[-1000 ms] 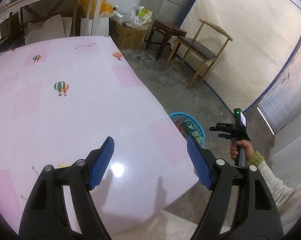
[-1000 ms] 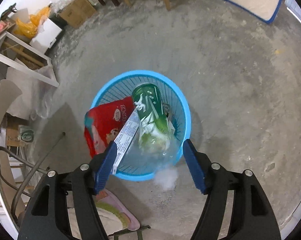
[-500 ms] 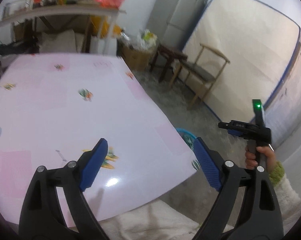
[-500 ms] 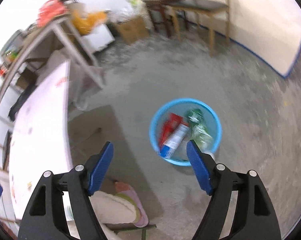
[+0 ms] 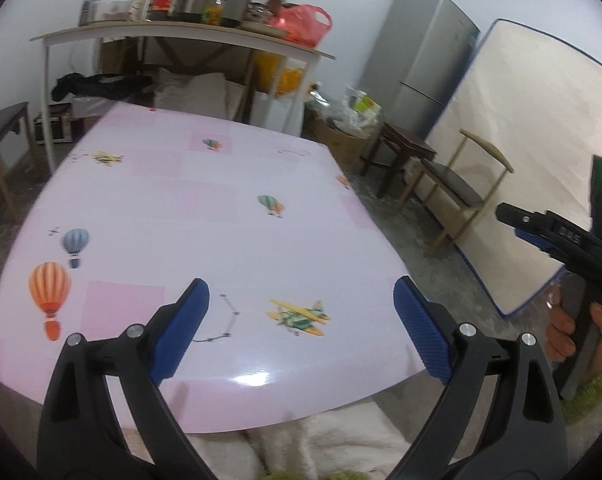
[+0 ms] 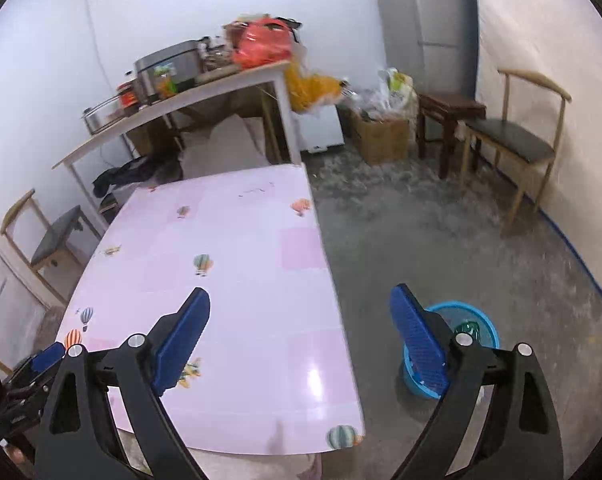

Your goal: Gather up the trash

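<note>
Beside the table (image 6: 237,248), a blue basket (image 6: 483,322) holds green trash (image 6: 467,327).

the blue basket (image 6: 483,322) on the floor is half hidden behind the right claw's (image 6: 299,338) finger (image 6: 419,346); only its far rim and a scrap of green inside show, and the rest of its contents cannot be told. in the left wrist view the basket is out of sight. the right claw (image 5: 541,236) there is cut off by the picture's right edge, its jaws not readable, and the hand (image 5: 569,330) on its grip is partly cropped. the items on the far shelf (image 5: 189,34) are blurred and too small to name. the left claw (image 6: 41,364) is cropped at the right wrist view's left edge.
</note>
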